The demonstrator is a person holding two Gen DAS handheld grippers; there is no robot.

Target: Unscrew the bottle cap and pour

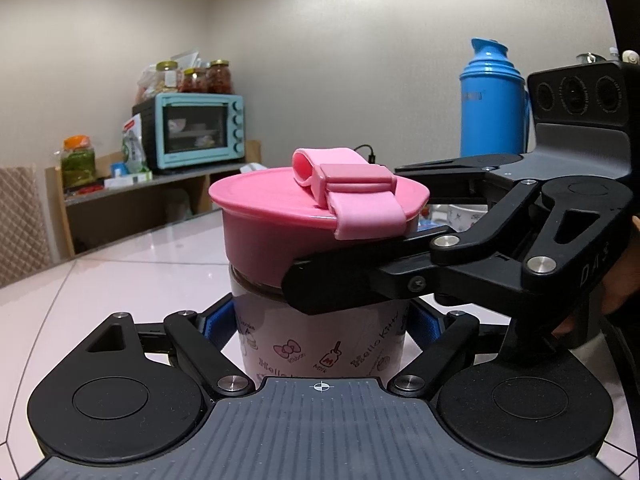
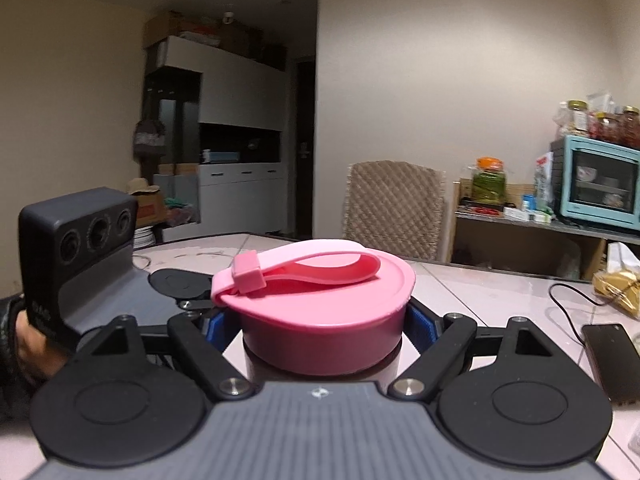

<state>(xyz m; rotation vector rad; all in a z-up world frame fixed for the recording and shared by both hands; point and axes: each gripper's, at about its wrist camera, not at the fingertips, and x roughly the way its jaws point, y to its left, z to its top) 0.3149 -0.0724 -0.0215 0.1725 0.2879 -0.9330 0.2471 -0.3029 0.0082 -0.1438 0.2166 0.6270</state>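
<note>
A white Hello Kitty bottle [image 1: 320, 344] with a pink screw cap [image 1: 272, 224] and a pink strap [image 1: 360, 196] stands on the pale tiled table. My left gripper [image 1: 320, 320] is shut on the bottle's body, blue pads on both sides. My right gripper [image 2: 320, 320] is shut on the pink cap [image 2: 320, 320]; its blue pads press both sides of the cap. In the left wrist view the right gripper's black finger [image 1: 340, 288] reaches in from the right across the cap's lower edge. The strap [image 2: 304, 264] lies looped over the cap.
A blue thermos [image 1: 492, 100] stands behind at the right. A teal toaster oven [image 1: 200, 132] with jars on top sits on a shelf beyond the table. A phone [image 2: 612, 356] with a cable and a snack bag [image 2: 616, 284] lie on the table [image 2: 500, 300]. A woven chair back [image 2: 396, 208] stands at the far edge.
</note>
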